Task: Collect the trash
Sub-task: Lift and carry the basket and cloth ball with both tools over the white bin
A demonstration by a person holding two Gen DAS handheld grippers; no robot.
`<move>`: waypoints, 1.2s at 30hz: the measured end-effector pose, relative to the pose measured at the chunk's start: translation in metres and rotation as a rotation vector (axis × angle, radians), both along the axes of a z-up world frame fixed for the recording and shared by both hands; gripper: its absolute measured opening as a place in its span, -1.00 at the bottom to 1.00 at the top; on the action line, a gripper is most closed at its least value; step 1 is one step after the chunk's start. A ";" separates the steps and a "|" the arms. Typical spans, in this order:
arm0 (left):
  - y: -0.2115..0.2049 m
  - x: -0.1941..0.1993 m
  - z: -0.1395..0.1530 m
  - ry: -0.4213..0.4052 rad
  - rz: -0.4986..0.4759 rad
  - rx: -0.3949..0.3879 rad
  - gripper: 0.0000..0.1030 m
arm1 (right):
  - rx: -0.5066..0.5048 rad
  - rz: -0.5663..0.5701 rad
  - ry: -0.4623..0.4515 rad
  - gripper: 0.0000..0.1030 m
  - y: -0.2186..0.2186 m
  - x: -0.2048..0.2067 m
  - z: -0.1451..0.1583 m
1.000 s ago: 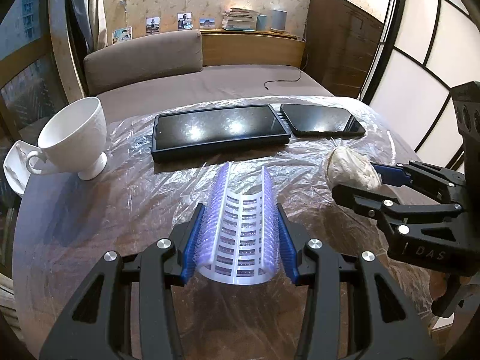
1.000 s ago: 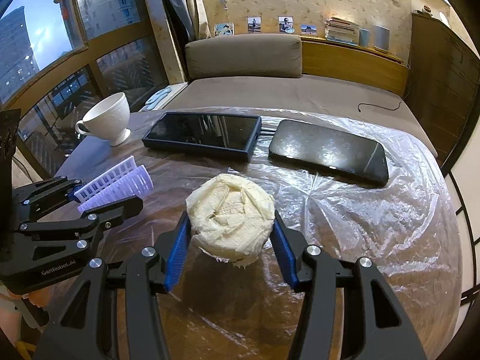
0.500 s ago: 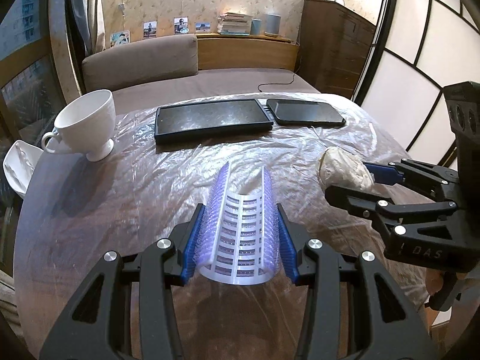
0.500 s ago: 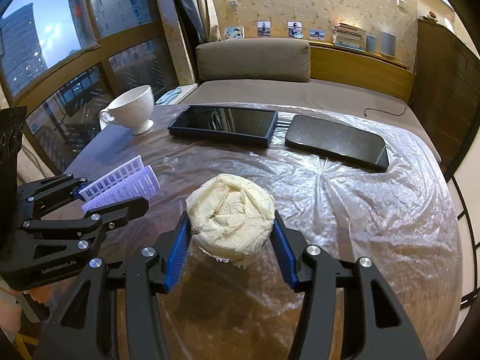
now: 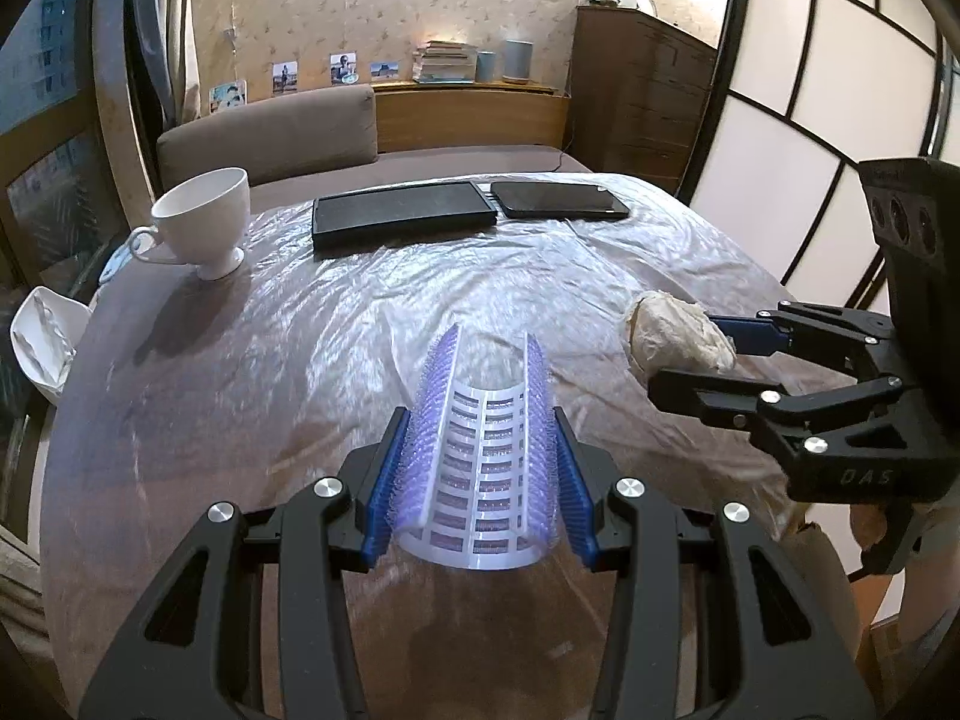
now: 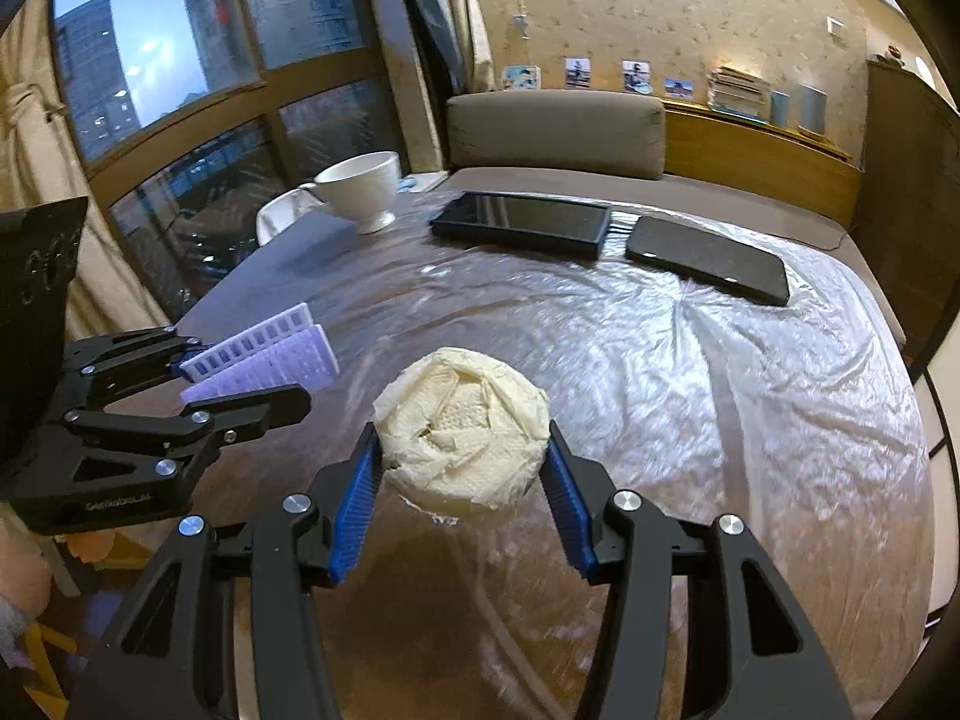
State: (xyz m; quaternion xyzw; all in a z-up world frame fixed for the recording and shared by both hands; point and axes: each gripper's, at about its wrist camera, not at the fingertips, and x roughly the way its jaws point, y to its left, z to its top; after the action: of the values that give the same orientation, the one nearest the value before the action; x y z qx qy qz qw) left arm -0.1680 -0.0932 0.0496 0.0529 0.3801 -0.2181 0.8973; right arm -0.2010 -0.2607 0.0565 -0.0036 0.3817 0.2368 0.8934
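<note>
My left gripper (image 5: 480,480) is shut on a curved purple-and-white plastic grid piece (image 5: 483,462) and holds it above the near part of the table. It also shows in the right wrist view (image 6: 264,354), at the left. My right gripper (image 6: 459,468) is shut on a crumpled ball of white tissue (image 6: 462,426), held above the table. The tissue ball (image 5: 678,342) and the right gripper (image 5: 696,354) show at the right of the left wrist view.
The round table (image 5: 180,396) is covered with clear plastic film (image 6: 750,372). A white cup (image 5: 207,222) stands at the far left, a black tablet (image 5: 402,213) and a second dark tablet (image 5: 561,201) lie at the far side. A sofa (image 5: 270,138) is behind.
Both grippers, each still holding its item, have drawn back and risen from the table; the cup and tablets look farther away. Neither grip has changed.
</note>
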 end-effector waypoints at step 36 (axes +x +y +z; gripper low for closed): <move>0.025 -0.126 -0.023 0.064 -0.057 -0.030 -0.10 | 0.036 0.191 0.060 0.00 0.013 -0.132 -0.028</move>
State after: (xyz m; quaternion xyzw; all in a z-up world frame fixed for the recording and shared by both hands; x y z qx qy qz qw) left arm -0.2941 -0.0686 0.0267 0.0435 0.4037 -0.2509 0.8787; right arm -0.3334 -0.2478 0.0288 -0.0166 0.4020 0.3278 0.8548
